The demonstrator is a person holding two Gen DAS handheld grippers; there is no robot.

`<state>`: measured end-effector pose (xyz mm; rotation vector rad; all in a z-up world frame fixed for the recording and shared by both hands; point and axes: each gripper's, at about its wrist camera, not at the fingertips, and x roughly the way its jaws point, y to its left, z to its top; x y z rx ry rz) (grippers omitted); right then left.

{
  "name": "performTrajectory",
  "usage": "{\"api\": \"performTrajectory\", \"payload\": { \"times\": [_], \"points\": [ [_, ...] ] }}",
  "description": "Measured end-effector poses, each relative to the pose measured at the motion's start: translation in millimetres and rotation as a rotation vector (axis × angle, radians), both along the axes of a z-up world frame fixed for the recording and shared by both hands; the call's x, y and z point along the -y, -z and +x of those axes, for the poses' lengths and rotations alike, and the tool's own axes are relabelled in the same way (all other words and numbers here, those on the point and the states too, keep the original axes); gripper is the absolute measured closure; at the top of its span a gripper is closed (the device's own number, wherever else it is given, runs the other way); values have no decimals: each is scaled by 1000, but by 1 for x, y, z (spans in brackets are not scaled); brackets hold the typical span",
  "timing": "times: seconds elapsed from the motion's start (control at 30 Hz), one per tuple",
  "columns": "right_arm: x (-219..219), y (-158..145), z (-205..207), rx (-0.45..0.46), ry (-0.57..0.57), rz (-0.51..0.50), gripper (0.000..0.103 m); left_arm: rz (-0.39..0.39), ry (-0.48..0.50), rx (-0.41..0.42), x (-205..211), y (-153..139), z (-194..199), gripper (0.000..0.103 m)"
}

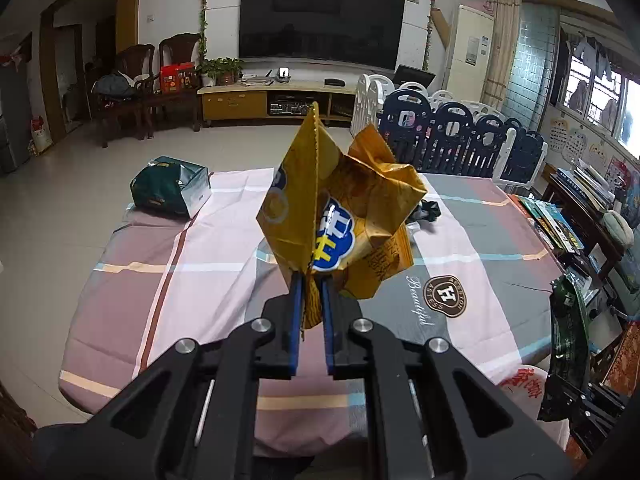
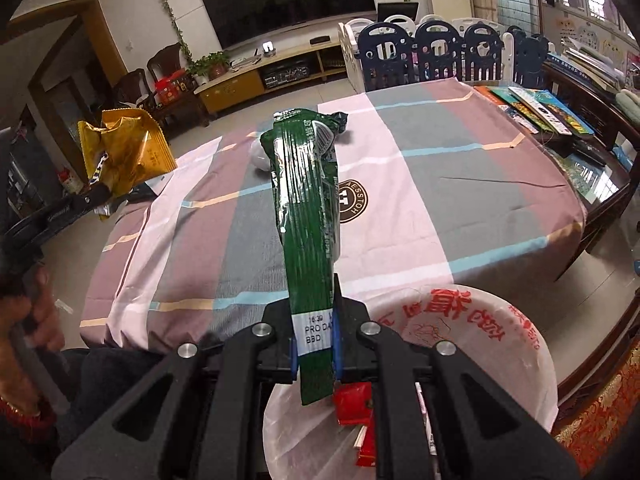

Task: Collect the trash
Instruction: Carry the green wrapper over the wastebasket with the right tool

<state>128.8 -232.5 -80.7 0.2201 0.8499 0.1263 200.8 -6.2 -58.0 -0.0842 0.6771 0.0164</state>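
The right gripper [image 2: 315, 320], angled downward over the table's near edge, has its blue-padded jaws clamped on a long, flattened dark green foil wrapper [image 2: 306, 200]. The wrapper's long axis runs straight out along the fingers, its printed white date label at the jaws and its crumpled far end pointing toward the middle of the table. Just below the jaws sits a white plastic bag with red print [image 2: 472, 320], mouth open, with red scraps [image 2: 352, 400] inside.

The left gripper [image 1: 311, 280], also tilted down, is closed on the bottom corner of a crumpled yellow foil snack bag [image 1: 340, 208], which stands up from the jaws, its serrated seam pointing upward and away. Beyond, a dark green bag with silver lining [image 1: 170, 190] lies on the far-left edge of the pink-and-grey checked tablecloth [image 1: 460, 240].
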Motion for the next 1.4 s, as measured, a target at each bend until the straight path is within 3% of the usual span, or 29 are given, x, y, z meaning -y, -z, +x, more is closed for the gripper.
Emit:
{"api": "performTrajectory", "payload": {
  "times": [0.5,1.03,1.23,1.4],
  "points": [
    [18,-23,-35,44,25,-2,90,42,77,8,40,-11,-69,93],
    [27,-13,-47,-16,38,-54,90,33,84,9,35,-10,-80,93],
    [31,3,-49,-63,63,-71,90,40,115,0,43,-8,-84,93],
    [51,33,-55,-167,138,-64,90,45,165,-15,57,-2,-88,93]
  ]
}}
